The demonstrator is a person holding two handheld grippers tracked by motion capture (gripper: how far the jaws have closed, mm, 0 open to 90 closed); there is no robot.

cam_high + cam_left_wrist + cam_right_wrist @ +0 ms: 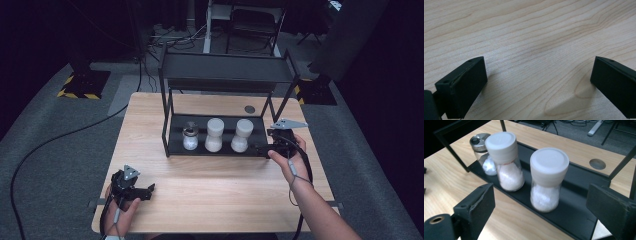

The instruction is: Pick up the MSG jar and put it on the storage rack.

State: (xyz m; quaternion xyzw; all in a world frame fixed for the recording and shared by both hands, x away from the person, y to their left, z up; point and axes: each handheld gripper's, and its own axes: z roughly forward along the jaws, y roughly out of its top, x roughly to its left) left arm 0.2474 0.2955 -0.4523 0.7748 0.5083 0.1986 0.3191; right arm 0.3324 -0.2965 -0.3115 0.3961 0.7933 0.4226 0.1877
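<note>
The nearest white-capped grinder (pixel 547 180) stands upright on the lower tray of the black metal rack (pixel 175 145), just ahead of the right gripper (pixel 541 212), whose fingers (pixel 477 205) are spread wide and grasp nothing. It is a clear waisted jar under a broad, smooth white cap, packed with coarse white grains; I can read no label or writing on it. Just beside it stands its twin, the second grinder (pixel 506 160), and past that a smaller glass shaker (pixel 482 152) with a shiny steel lid (about half full of white crystals). The rack is thin, matt, square-edged tubing. The pale wood-grain desk (pixel 215 190) carries everything. At the near left corner the left gripper (pixel 539 85) rests low over bare wood, fingers (pixel 465 85) released.
</note>
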